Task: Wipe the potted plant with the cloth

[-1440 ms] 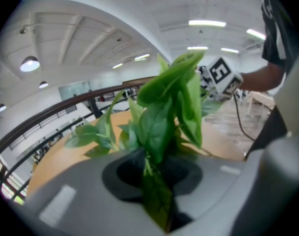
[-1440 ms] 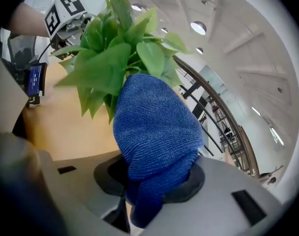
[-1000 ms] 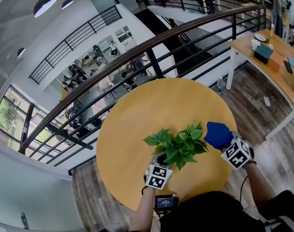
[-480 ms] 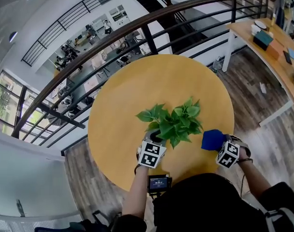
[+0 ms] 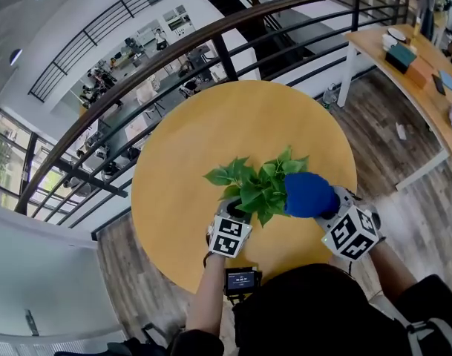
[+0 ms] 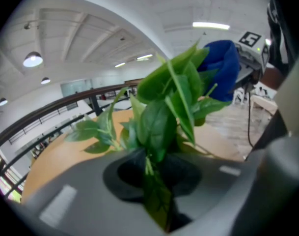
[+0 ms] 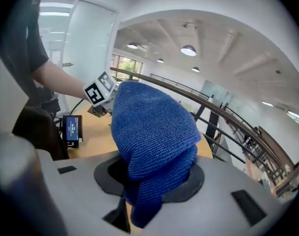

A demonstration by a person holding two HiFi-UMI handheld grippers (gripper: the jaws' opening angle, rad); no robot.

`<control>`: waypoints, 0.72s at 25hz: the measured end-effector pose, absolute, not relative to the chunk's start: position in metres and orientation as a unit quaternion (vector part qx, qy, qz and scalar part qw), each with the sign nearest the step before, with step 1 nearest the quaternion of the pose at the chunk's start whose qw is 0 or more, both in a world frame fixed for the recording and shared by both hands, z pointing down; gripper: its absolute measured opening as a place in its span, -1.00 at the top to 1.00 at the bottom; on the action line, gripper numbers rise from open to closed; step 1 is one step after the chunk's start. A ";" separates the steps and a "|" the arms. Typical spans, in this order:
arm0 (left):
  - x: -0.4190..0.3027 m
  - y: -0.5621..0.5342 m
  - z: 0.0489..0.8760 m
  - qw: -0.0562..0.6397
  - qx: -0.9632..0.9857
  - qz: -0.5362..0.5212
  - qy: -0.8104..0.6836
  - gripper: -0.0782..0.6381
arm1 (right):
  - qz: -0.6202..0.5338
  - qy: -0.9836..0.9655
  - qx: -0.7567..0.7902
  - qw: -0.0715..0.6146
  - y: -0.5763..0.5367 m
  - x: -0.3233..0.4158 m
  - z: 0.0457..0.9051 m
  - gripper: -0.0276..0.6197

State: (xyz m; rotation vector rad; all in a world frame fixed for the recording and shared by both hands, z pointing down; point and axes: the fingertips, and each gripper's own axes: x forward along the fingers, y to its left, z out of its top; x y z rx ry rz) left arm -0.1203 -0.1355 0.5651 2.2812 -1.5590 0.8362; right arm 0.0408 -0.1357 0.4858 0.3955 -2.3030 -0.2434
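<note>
Over table (image 5: 181, 154) | pot hidden under leaves (image 5: 259, 188) | left fingers (image 6: 66, 200) tightening on plant (image 6: 159, 127) | right fingers (image 7: 228, 200) clamp cloth (image 7: 154, 132)

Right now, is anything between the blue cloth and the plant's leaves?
Nothing visible. The blue cloth, clamped in the right claw, sits up against the plant's leaves on their right side, with no object between.

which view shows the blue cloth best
The right gripper view: the blue cloth fills its centre, pinched in the right tongs, weave clear. The head view shows it as a small blue lump by the leaves of the potted plant. The left gripper view shows only part of it behind leaves.
</note>
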 end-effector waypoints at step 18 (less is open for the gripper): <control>-0.123 -0.135 0.570 0.128 0.779 0.306 -0.531 0.61 | -0.027 -0.828 0.012 0.560 -0.053 0.072 0.632 0.48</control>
